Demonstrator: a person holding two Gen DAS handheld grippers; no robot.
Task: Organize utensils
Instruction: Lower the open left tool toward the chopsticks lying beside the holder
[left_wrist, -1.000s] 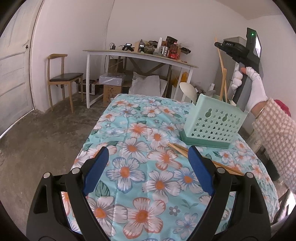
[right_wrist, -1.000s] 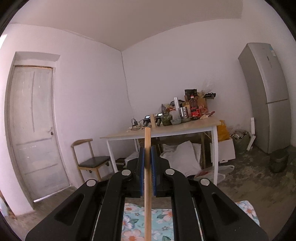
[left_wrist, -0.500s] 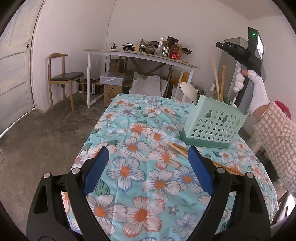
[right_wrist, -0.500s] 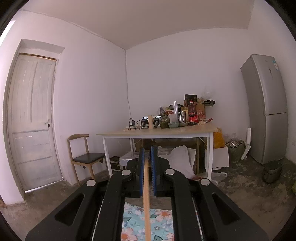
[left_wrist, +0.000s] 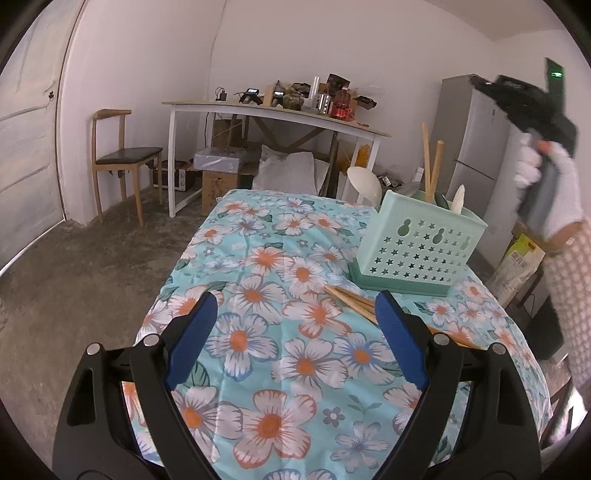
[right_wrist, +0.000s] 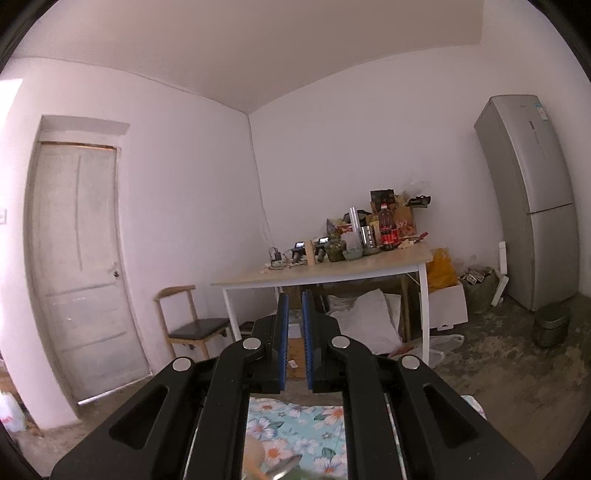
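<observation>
Floral cloth (left_wrist: 280, 354) covers the table before us, the green caddy (left_wrist: 415, 251) standing on its right half. Two chopsticks (left_wrist: 430, 166) stand in the caddy beside pale spoons, whose lower ends are hidden. Loose chopsticks (left_wrist: 351, 300) lie just before it, partly behind our wide-open left gripper (left_wrist: 291, 339). Our right gripper (right_wrist: 294, 332) is nearly closed, empty.
</observation>
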